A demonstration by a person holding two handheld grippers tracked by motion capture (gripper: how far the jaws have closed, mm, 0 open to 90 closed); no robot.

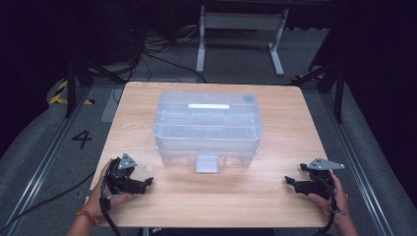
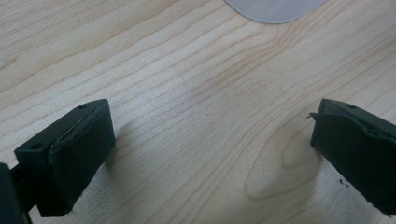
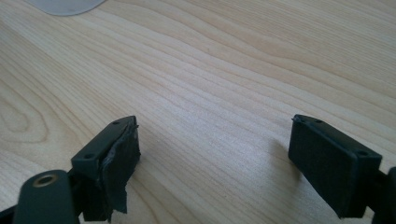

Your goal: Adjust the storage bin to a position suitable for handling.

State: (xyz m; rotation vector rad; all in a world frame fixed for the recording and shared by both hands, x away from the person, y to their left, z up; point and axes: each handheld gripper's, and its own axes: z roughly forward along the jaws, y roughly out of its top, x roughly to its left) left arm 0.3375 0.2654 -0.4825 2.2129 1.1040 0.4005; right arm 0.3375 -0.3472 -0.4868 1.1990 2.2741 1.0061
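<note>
The clear plastic storage box [image 1: 207, 129] with its flat lid, a pale bar handle on top and a grey front latch sat at the middle of the light wooden tabletop [image 1: 275, 196], and both sets of tongs waited well short of it, near the front edge. The left tongs [image 1: 147, 182] lay low by the tabletop's front left corner, tips turned inward, the box up and to their right and well apart from them. The right tongs [image 1: 289, 181] mirrored them at the front right, tips pointed inward too, the box up and to their left. In the left gripper view the left tongs [image 2: 212, 154] stood spread wide, two blocky black pads with matte, slightly frayed faces over bare grain, holding nothing. In the right gripper view the right tongs [image 3: 212, 163] were just as wide apart, nothing between them, one pad showing a ragged strip of black tape. A rounded, frosted grey edge peeked in at the top of each gripper view; what it belonged to could not be told.
</note>
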